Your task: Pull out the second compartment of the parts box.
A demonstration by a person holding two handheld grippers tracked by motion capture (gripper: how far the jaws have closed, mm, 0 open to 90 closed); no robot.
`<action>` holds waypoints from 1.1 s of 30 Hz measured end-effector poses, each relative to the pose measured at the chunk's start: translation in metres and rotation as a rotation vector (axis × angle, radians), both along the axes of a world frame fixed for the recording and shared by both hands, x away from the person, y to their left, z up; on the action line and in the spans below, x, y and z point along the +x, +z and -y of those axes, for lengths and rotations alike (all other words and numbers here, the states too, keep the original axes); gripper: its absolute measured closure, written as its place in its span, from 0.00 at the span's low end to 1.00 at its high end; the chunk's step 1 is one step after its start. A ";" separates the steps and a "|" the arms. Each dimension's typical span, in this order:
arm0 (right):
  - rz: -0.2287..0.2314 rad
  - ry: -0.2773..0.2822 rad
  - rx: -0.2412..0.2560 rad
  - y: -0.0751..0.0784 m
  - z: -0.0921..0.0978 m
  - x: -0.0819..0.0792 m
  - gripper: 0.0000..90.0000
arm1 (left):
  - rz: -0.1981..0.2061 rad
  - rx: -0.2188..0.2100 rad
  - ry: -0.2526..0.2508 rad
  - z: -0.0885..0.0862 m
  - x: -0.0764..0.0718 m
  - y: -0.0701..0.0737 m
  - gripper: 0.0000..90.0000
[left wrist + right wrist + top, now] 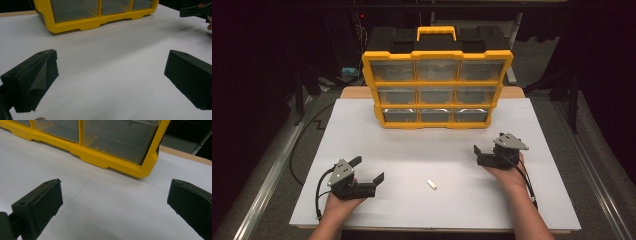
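A yellow organiser case with clear drawers and a handle on top stands upright at the back of the white table top. A small white piece lies on the table near the front, between my two hands. My left gripper rests at the front left, open and holding nothing, and points toward the case. My right gripper sits at the right, open and holding nothing, near the case's lower right corner. In the left gripper view, the right gripper shows at the top right.
The white top sits on a wooden table with metal rails along both sides. Behind the case there are dark shelves and cables. A cable trails from each gripper toward the front edge.
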State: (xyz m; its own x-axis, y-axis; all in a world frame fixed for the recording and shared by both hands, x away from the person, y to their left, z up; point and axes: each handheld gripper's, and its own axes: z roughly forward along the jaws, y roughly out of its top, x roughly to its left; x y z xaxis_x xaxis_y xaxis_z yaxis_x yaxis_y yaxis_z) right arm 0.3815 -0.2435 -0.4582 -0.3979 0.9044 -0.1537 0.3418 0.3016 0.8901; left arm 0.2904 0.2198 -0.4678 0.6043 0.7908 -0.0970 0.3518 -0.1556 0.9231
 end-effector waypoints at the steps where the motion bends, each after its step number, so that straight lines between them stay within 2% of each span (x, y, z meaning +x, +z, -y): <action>1: -0.009 -0.001 -0.003 0.001 0.001 -0.001 0.00 | 0.000 0.000 0.001 0.000 0.000 0.000 0.00; 7: -0.015 -0.006 -0.024 0.001 0.012 -0.014 0.00 | 0.004 0.000 0.000 0.001 0.001 0.000 0.00; 11: -0.041 0.011 -0.037 -0.002 0.020 -0.019 0.00 | 0.006 0.006 -0.004 0.002 0.000 0.000 0.00; 17: -0.047 0.025 -0.102 -0.006 0.022 -0.023 0.00 | 0.006 0.027 -0.012 0.004 0.000 0.000 0.00; 30: -0.046 0.050 -0.237 -0.009 0.015 -0.026 0.01 | 0.017 0.024 -0.026 0.005 -0.001 0.001 0.00; 33: -0.037 0.061 -0.284 -0.009 0.012 -0.027 0.01 | 0.017 0.024 -0.027 0.005 -0.002 0.000 0.00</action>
State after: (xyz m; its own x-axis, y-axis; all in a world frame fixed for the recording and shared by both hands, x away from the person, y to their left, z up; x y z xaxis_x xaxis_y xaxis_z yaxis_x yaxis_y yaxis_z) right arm 0.3541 -0.2551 -0.4672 -0.4603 0.8015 -0.3817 0.3456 0.5578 0.7546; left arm 0.2889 0.2147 -0.4673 0.6265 0.7765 -0.0679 0.3317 -0.1867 0.9247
